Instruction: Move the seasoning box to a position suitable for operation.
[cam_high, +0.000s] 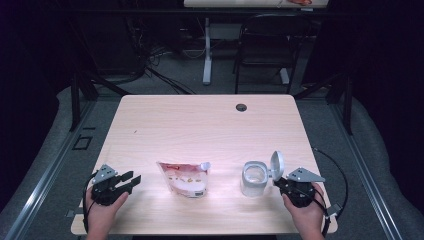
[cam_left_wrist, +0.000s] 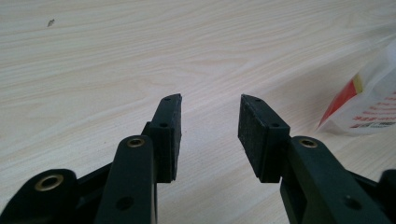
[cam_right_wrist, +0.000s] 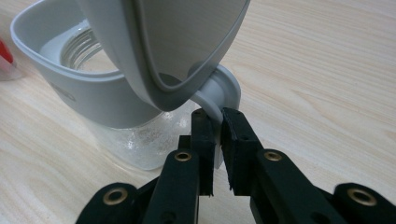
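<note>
We see the right claw (cam_right_wrist: 216, 125) pinching the white loop handle (cam_right_wrist: 223, 89) of the jar (cam_high: 253, 179); the pads are pressed on the handle from both sides. No earlier shot to compare. The jar stands upright on the worktop (cam_high: 200, 125), right of centre and near the front edge, clear glass body below, white collar on top. Its hinged lid (cam_high: 277, 164) is flipped up and stands open on the handle side, just above the right claw. Inside the glass we see a pale grainy residue near the bottom; can't tell what it is. The left claw (cam_left_wrist: 210, 122) sits spread with nothing between the pads, low over bare wood at the front left, well apart from the jar. A white pouch (cam_high: 186, 178) with red print lies flat between the two claws, nearer the middle, touching neither. Both hands rest at the front edge of the worktop.
</note>
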